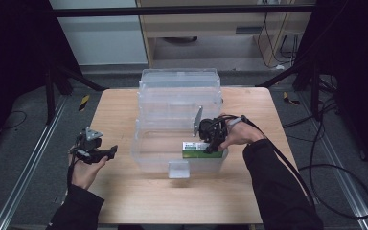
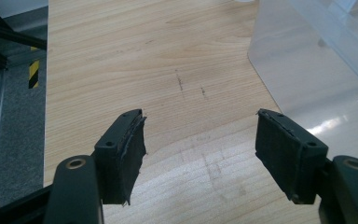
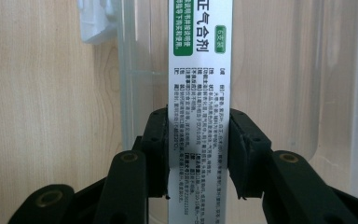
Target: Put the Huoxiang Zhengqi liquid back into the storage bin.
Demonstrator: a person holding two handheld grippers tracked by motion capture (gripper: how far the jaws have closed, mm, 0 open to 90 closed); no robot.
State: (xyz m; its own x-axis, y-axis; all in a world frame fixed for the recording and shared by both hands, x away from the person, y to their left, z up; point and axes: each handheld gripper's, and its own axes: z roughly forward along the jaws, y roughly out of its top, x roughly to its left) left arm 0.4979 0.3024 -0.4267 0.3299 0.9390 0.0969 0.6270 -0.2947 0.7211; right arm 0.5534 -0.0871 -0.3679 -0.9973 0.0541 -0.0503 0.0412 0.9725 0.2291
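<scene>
While the left gripper gapes, the right gripper clamps the box.

1. Pale rectangular wooden tabletop: beneath your left tongs and right tongs.
2. Yellow-and-black striped floor marker: beyond your left tongs, off the table.
3. Black looped cables on the grey floor: outboard of your right tongs.
4. Light wooden cabinet: far beyond both.

Left claw gapes over table (bin beside).
</scene>
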